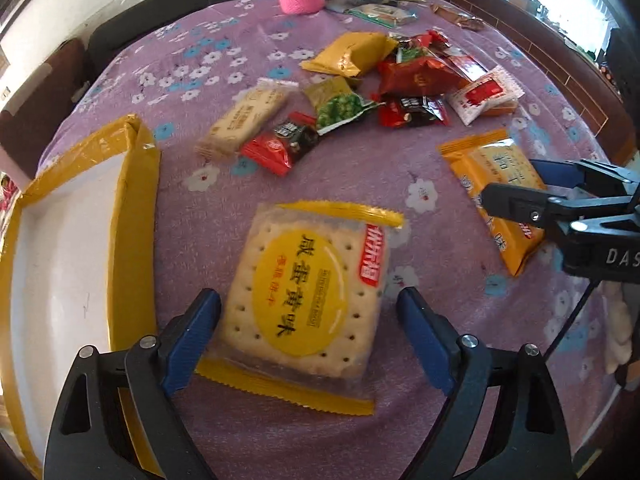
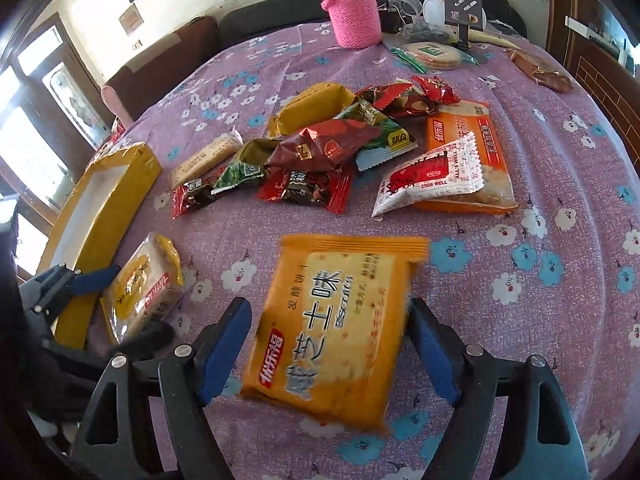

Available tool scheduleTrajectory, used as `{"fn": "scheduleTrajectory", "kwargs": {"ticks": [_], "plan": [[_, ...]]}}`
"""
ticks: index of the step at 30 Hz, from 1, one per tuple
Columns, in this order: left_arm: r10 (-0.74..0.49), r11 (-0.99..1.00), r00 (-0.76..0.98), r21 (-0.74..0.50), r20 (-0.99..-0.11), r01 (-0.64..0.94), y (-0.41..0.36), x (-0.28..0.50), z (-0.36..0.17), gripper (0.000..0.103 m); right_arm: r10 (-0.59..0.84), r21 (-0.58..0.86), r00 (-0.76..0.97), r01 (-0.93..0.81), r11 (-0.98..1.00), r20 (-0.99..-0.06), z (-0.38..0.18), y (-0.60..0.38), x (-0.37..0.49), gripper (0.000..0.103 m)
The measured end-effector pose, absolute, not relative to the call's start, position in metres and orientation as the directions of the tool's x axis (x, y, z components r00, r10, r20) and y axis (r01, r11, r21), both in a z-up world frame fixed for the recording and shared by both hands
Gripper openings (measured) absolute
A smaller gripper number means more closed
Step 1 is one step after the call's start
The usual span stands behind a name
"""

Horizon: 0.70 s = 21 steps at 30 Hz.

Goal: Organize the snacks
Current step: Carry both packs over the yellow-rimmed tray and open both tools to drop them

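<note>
A yellow-labelled cracker pack [image 1: 304, 300] lies on the purple floral cloth between the open fingers of my left gripper [image 1: 308, 336]; it also shows in the right wrist view [image 2: 142, 292]. An orange cheese cracker pack [image 2: 340, 328] lies between the open fingers of my right gripper [image 2: 330, 344]; in the left wrist view that pack [image 1: 492, 184] sits under the right gripper [image 1: 516, 188]. Neither pack is clamped. A yellow-taped cardboard box [image 1: 60, 248] with a white inside stands open at the left, also seen in the right wrist view [image 2: 100, 200].
A pile of loose snack packets [image 2: 340, 148] lies in the middle of the table, with a long biscuit pack [image 1: 244, 120] beside it. A pink knitted bottle [image 2: 352, 12] and clutter stand at the far edge. A brown packet [image 2: 540, 68] lies far right.
</note>
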<state>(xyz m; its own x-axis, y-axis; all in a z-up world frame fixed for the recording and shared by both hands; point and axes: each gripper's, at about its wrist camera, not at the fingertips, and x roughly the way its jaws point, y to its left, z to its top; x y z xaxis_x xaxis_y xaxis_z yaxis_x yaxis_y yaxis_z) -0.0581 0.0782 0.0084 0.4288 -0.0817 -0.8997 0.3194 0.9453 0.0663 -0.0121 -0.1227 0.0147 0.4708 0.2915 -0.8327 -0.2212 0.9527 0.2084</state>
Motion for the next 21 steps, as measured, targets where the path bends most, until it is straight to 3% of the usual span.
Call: {"fn": "scheduleTrajectory", "kwargs": {"ticks": [2,3,13,15,21], "plan": [[-0.085,0.95,0.458,0.067,-0.885,0.305,0.08,-0.06,0.013,0.072,0.292,0.21,0.475,-0.219,0.953,-0.83,0.016,-0.121,-0.012,0.081],[-0.101,0.952,0.455,0.048,-0.885,0.303,0.081,-0.061,0.014,0.07,0.286,0.203,0.479,-0.218,0.955,-0.83,0.016,-0.12,-0.013,0.081],[-0.252,0.96,0.489,-0.155,-0.835,0.232,0.101,-0.097,0.037,0.07,0.156,0.059,0.493,-0.206,0.977,-0.856,0.012,-0.097,-0.013,0.081],[-0.267,0.96,0.506,-0.181,-0.82,0.214,0.108,-0.105,0.045,0.07,0.131,0.034,0.507,-0.195,0.98,-0.852,0.012,-0.096,-0.016,0.073],[-0.254,0.967,0.59,-0.218,-0.767,0.133,0.155,-0.123,0.071,0.07,0.2,0.119,0.511,-0.188,0.975,-0.836,0.017,-0.106,-0.03,0.072]]}}
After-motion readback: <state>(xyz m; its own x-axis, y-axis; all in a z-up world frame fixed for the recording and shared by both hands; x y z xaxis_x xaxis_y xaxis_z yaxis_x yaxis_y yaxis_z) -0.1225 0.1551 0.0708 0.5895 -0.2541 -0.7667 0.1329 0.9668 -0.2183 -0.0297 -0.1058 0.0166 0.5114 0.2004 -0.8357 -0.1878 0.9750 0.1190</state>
